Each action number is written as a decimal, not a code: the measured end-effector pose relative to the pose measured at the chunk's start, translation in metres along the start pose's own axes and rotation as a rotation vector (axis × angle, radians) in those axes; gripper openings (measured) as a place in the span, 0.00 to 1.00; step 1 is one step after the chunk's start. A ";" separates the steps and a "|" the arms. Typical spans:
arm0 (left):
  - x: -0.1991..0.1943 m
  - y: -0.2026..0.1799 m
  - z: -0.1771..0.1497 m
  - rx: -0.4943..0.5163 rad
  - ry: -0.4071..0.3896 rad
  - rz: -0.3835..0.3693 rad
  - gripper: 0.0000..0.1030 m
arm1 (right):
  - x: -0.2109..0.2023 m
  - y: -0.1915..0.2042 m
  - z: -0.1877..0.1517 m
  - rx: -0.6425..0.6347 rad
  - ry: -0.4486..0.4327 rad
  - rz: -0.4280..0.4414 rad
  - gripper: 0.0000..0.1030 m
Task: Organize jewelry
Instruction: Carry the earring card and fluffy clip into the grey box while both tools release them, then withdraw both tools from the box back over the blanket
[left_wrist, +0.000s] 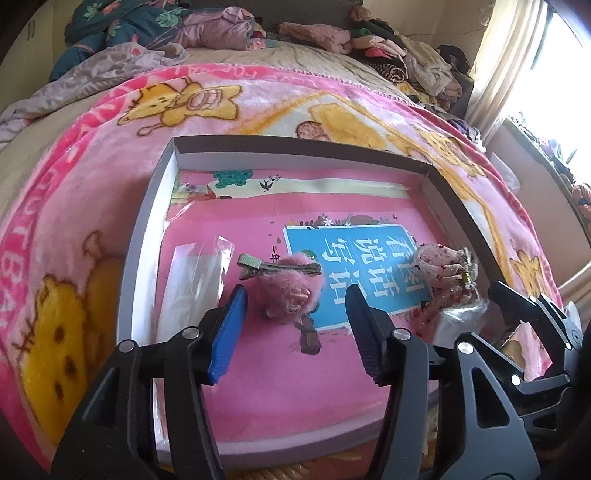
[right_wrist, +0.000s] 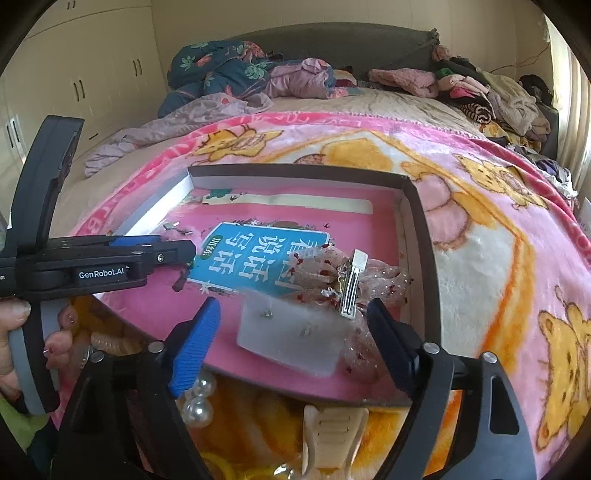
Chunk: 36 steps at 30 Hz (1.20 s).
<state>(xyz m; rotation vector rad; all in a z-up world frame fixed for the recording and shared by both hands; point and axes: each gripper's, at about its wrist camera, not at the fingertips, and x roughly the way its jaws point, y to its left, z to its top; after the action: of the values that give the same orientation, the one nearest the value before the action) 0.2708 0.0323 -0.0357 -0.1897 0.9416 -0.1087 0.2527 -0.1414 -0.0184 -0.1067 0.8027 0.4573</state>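
Note:
A shallow grey box (left_wrist: 146, 225) on the bed holds a pink book. A pink fluffy hair clip (left_wrist: 291, 291) lies on the book, just past the tips of my left gripper (left_wrist: 295, 325), which is open with its pads clear of the clip. A lace bow hair clip (right_wrist: 354, 284) with a metal clasp rests beside a white earring card (right_wrist: 295, 332) in the box's near right corner. My right gripper (right_wrist: 295, 332) is open around the card and the bow, pads apart from both. The left gripper (right_wrist: 177, 247) shows side-on at the left.
A clear plastic bag (left_wrist: 199, 273) lies at the box's left. Outside the near rim sit pearl beads (right_wrist: 199, 398), a cream claw clip (right_wrist: 332, 432) and a coiled hair tie (right_wrist: 107, 343). A hand (right_wrist: 14, 332) holds the left gripper. Clothes are piled at the bed's far end.

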 end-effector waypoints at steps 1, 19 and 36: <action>-0.003 0.000 -0.001 0.001 -0.004 0.001 0.45 | -0.003 -0.001 0.000 0.003 -0.004 0.000 0.78; -0.070 -0.007 -0.013 0.017 -0.091 0.002 0.77 | -0.068 -0.006 -0.009 0.060 -0.086 -0.087 0.91; -0.116 0.003 -0.033 0.005 -0.151 0.020 0.78 | -0.111 0.015 -0.016 0.034 -0.132 -0.087 0.91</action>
<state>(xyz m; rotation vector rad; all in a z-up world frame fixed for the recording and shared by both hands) 0.1759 0.0514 0.0370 -0.1810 0.7924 -0.0776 0.1684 -0.1711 0.0511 -0.0789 0.6730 0.3642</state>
